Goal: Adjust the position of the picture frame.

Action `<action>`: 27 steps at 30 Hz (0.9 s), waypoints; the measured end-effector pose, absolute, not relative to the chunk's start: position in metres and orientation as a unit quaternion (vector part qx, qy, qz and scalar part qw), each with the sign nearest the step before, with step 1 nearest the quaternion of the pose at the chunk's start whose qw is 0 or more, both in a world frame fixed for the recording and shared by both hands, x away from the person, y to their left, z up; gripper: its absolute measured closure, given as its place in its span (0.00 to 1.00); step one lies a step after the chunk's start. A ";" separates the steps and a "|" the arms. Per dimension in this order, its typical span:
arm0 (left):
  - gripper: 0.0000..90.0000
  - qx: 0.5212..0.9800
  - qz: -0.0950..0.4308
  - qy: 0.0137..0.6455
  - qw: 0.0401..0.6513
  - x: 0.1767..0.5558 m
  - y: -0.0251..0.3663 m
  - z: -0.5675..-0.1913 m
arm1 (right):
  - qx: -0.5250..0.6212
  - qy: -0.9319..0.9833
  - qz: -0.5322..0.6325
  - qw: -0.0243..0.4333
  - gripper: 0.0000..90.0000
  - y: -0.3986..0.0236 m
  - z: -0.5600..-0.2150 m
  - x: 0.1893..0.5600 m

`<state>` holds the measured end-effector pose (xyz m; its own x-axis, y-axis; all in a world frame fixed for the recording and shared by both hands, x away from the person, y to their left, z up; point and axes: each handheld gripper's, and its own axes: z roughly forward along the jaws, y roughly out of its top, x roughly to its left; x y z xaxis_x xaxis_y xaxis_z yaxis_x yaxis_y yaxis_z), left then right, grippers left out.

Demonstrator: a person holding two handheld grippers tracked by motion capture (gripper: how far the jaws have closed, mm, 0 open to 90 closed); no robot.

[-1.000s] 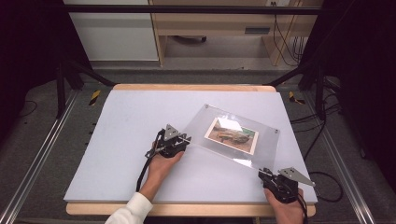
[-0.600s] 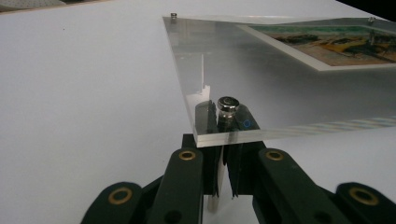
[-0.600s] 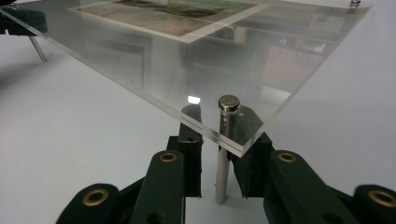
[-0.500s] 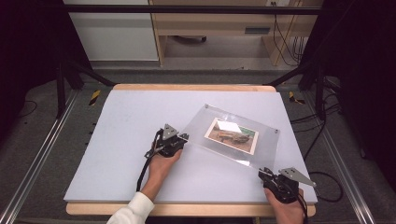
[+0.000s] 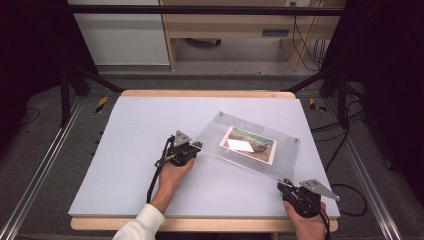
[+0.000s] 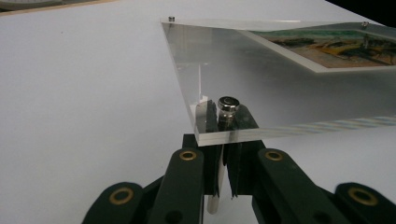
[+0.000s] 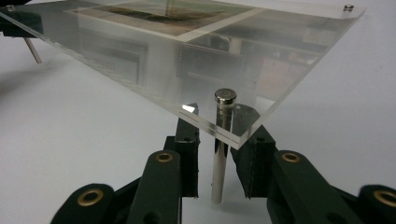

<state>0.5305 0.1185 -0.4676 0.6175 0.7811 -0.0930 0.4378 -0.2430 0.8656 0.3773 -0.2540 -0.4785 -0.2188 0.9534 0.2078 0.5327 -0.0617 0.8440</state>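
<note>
Acrylic frame [image 5: 285, 157] is located on the right half of the table [image 5: 150, 125], with a picture [image 5: 260, 147] and a white slip [image 5: 239, 145] sandwiched in it. Its near edge is seen propped up on two metal pins, one at each near corner; the far edge sits lower, so the sheet is tilted down away from the person.

Change over the last second: almost none. Frame outline is unmoved on the table. Left gripper [image 5: 195, 147] has been nudged only slightly and is kept at the near-left corner. Right gripper [image 5: 281, 184] is held at the same spot by the near-right corner.

Tongs:
- Left: jaws drawn in narrow, apparently clamped on the left pin [image 6: 228, 108] under the corner.
- Right: jaws set astride the right pin [image 7: 220, 140], a gap seen on both sides, so nothing is gripped yet.

Reading: positioning is judged done, and the stall suggests alignment is being checked. Left corner is taken as secured, right corner as not. Right jaws are expected to be closed on that pin next. Risk: if the frame is lifted with one side gripped, the sheet could be twisted or slid off the free pin.
</note>
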 end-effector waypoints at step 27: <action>0.93 0.776 0.183 0.387 0.462 0.532 0.117 -0.458 | 0.574 0.620 0.473 0.247 0.94 -0.257 -0.472 0.382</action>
<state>0.5318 0.1171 -0.4582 0.6331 0.7706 -0.0729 0.4314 -0.2731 0.8598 0.3818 -0.2575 -0.4725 -0.2182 0.9467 0.2369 0.4785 -0.1077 0.8714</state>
